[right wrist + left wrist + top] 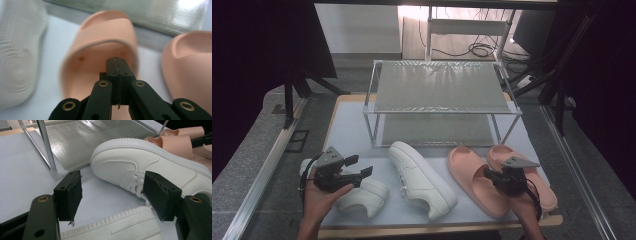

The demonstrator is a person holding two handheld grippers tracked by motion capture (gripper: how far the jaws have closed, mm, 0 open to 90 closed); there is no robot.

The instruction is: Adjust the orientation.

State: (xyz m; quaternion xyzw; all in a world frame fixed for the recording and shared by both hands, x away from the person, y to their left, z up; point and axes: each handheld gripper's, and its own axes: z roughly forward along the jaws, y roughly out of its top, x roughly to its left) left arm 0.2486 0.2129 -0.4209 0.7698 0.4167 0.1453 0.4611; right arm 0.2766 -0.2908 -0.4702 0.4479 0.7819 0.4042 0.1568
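Our right tool (117, 62) is fully closed and empty over the left pink slide (100, 50) on the tabletop (357, 130); it may push it away. Our left tool (112, 195) is open above the white sneaker (120, 227).

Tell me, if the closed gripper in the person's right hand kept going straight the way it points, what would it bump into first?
Most likely the strap of the pink slide sandal. The right gripper, jaws shut on nothing, points into that sandal's opening, just above its footbed. Depth is hard to judge, so it might graze the footbed first.
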